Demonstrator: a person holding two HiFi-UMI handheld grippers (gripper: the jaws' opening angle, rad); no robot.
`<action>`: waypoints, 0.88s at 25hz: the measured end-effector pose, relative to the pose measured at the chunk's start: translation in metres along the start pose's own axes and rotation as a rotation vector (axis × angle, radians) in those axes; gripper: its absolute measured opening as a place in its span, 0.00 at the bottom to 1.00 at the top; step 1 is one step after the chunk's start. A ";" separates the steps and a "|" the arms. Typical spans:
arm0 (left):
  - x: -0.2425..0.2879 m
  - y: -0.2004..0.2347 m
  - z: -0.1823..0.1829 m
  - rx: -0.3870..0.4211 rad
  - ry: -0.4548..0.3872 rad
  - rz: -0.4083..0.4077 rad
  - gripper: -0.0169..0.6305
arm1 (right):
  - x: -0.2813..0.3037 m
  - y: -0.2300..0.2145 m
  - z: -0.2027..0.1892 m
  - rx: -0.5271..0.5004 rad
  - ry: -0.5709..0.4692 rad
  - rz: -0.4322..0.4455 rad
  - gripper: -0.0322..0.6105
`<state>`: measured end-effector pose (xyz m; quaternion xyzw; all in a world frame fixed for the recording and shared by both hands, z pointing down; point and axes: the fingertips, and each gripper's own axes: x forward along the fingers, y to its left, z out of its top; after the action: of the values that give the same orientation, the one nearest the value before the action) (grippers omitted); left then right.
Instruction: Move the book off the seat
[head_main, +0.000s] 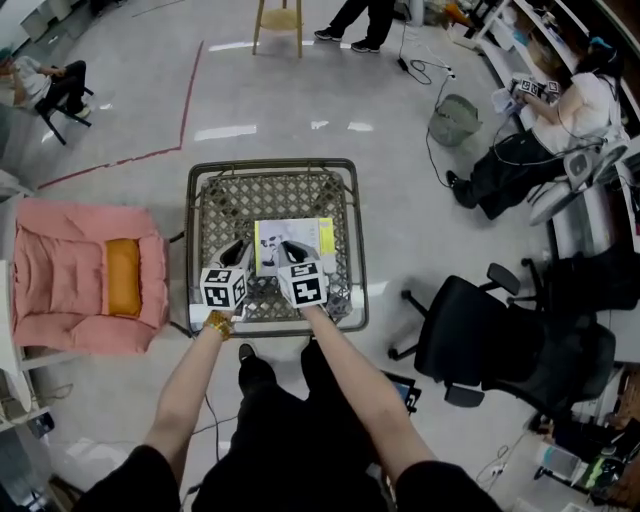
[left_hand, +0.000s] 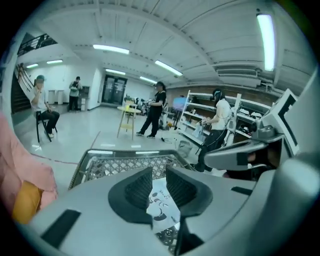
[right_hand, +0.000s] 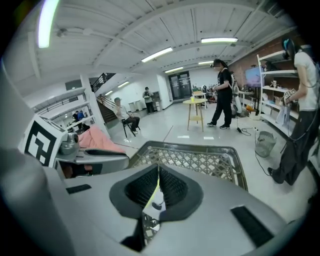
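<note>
A book with a white and yellow-green cover lies on the metal lattice seat, toward its near side. Both grippers meet it at its near edge. My right gripper has its jaws almost together, and the book's thin yellow-green edge runs between the pads of that gripper. My left gripper is at the book's near left corner. In the left gripper view its jaws stand apart, and the white cover shows through the gap without the pads pressing on it.
A pink armchair with an orange cushion stands left of the seat. A black office chair is to the right. A wooden stool, a grey bag, floor cables and several people are farther off.
</note>
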<state>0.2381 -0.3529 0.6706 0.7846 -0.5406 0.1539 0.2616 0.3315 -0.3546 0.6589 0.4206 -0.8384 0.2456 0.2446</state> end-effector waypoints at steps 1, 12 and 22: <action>-0.009 0.000 0.005 0.027 -0.025 0.002 0.16 | 0.000 0.009 0.006 -0.015 -0.022 0.011 0.07; -0.104 0.018 0.075 0.193 -0.283 0.038 0.09 | -0.021 0.117 0.092 -0.256 -0.323 0.111 0.07; -0.174 0.006 0.132 0.300 -0.497 0.017 0.08 | -0.065 0.181 0.139 -0.395 -0.542 0.174 0.07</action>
<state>0.1633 -0.2971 0.4737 0.8235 -0.5660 0.0374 0.0008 0.1880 -0.3075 0.4758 0.3421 -0.9369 -0.0219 0.0679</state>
